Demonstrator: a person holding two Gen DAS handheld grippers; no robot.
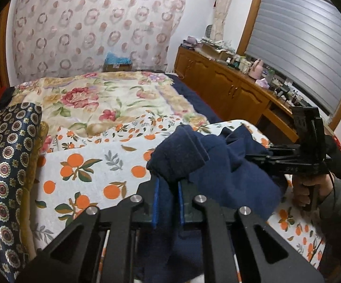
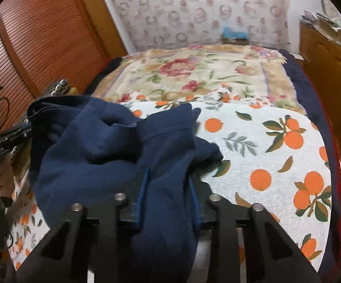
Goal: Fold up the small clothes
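A small navy blue garment [image 1: 217, 165] hangs bunched between my two grippers, above the white cloth printed with oranges [image 1: 95, 165]. My left gripper [image 1: 168, 184] is shut on one part of it, the fabric draping over the blue pads. My right gripper [image 2: 168, 188] is shut on another part of the garment [image 2: 114, 151]. The right gripper also shows in the left wrist view [image 1: 260, 156], at the garment's right side, held by a hand. The left gripper shows at the left edge of the right wrist view [image 2: 26, 127].
The orange-print cloth [image 2: 253, 155] covers the near part of a bed, with a floral blanket [image 1: 104, 99] behind it. A dark patterned pillow [image 1: 5, 165] lies at left. A wooden cabinet [image 1: 229, 87] with clutter stands at right, a slatted wooden door [image 2: 41, 35] at left.
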